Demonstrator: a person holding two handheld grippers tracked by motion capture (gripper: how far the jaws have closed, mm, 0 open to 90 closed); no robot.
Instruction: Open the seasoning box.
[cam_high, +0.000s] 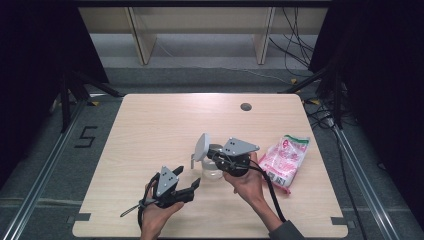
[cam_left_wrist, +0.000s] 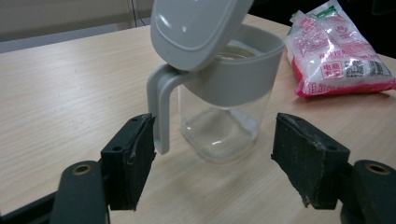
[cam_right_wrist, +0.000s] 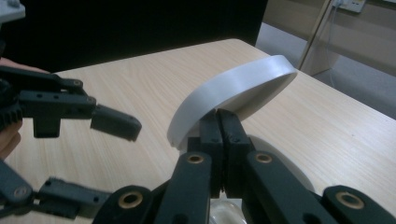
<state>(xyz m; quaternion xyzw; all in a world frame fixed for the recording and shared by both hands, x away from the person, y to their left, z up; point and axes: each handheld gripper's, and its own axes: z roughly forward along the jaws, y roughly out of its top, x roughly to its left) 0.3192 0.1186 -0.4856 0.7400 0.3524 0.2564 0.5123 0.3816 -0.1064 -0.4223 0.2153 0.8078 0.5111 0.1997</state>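
Grey floor (cam_high: 210, 75), black curtains (cam_high: 380, 60)

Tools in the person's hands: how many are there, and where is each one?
2. The left tool is held low over the table's near edge, jaws open toward the clear jar. The right tool is at the jar, jaws shut at its raised grey lid.

Clear square glass jar (cam_left_wrist: 223, 126) with grey plastic collar and handle, grey lid (cam_left_wrist: 194, 28) tilted open, framed between two spread black jaws; pink-and-white printed packet (cam_left_wrist: 338, 51) lying beyond on pale wooden table (cam_left_wrist: 70, 88).
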